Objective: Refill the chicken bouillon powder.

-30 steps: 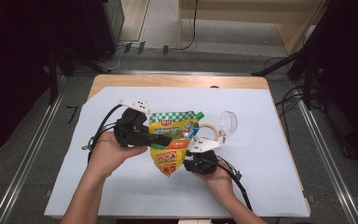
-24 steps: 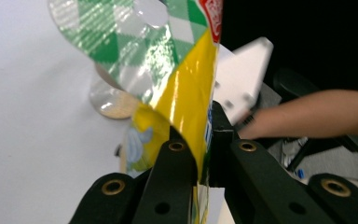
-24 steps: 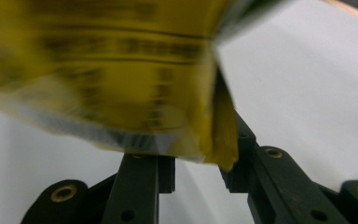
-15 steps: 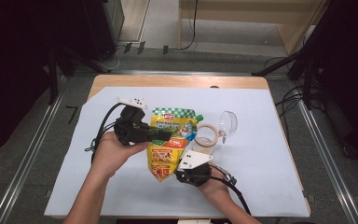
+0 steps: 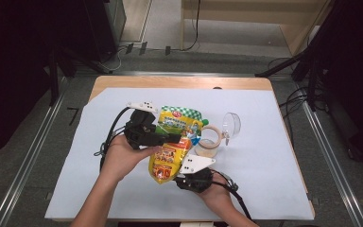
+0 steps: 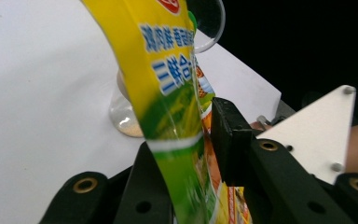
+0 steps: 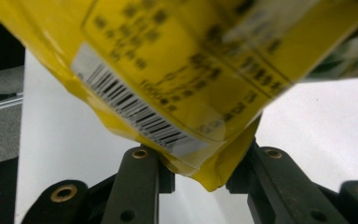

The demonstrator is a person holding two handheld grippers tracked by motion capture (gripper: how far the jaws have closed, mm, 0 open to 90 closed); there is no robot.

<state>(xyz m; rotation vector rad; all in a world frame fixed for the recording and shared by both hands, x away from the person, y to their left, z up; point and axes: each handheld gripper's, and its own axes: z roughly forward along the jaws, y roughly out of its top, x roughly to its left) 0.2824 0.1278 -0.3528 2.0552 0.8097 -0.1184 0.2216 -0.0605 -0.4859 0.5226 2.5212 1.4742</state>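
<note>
A yellow and green snack bag [image 5: 171, 150] hangs tilted above the table, its green top end by the clear jar [image 5: 207, 147]. My left gripper [image 5: 175, 138] is shut across the bag's middle; in the left gripper view the bag [image 6: 168, 84] runs between the jaws of the left gripper [image 6: 186, 142], with the jar [image 6: 121, 116] behind it. My right gripper [image 5: 179, 177] is shut on the bag's lower corner; in the right gripper view that barcode end of the bag [image 7: 191, 60] sits pinched in the right gripper [image 7: 203, 168].
The jar's round clear lid [image 5: 230, 124] stands open behind it to the right. A pale blue sheet [image 5: 264, 156] covers the wooden table [image 5: 179, 82]. Cables trail from both grippers toward the person. Metal rails and dark stands flank the table.
The right gripper has drawn back toward the person and to the left with the bag's bottom end. The bag has stretched out and tipped, its top end staying near the jar.
</note>
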